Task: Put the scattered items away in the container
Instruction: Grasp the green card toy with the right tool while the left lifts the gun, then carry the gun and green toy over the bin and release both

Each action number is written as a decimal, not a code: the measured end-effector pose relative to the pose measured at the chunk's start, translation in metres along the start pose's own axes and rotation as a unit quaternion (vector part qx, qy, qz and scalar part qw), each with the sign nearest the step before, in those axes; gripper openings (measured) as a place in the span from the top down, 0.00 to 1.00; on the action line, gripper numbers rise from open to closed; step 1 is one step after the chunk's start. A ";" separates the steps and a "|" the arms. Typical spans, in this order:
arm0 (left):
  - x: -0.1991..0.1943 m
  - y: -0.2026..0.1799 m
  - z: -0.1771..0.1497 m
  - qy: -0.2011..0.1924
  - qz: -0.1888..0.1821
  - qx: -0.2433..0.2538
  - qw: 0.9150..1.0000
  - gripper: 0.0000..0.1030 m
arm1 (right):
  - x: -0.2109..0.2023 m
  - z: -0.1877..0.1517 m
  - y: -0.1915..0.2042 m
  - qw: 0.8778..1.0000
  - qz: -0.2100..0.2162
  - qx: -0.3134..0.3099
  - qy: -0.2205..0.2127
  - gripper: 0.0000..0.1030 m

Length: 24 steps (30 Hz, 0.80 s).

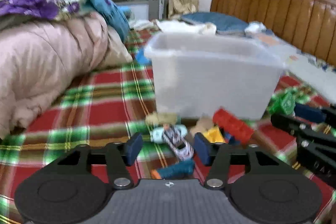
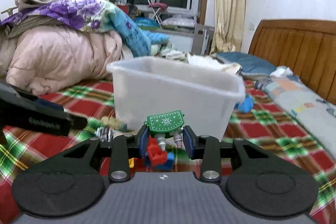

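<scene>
A translucent white plastic container (image 2: 174, 96) stands upright and open on the plaid bedspread. Before its near wall lies a loose heap: red building block (image 1: 233, 126), yellow piece (image 1: 214, 134), small patterned toy car (image 1: 180, 144) and a blue-and-orange toy (image 1: 174, 169). A green snowflake-patterned toy (image 2: 166, 123) with small white hanging pieces is pinched aloft, level with the container's lower wall.

both wrist views face the container (image 1: 212, 77) closely, from the bed
</scene>
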<state>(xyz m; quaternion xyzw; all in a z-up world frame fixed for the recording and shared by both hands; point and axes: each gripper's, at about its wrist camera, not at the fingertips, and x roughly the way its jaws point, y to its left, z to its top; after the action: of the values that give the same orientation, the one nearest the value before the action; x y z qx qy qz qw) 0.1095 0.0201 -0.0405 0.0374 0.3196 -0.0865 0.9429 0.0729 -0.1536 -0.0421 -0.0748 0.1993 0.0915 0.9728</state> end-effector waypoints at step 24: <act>0.028 -0.008 -0.039 0.052 -0.053 0.013 0.997 0.58 | -0.006 -0.012 0.013 1.000 0.013 0.001 0.012 0.62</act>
<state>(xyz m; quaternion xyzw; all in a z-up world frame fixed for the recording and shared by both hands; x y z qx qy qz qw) 0.1067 0.0132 -0.0881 0.0371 0.3690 -0.1388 0.9183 0.0601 -0.1443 -0.0520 -0.0719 0.2125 0.1033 0.9690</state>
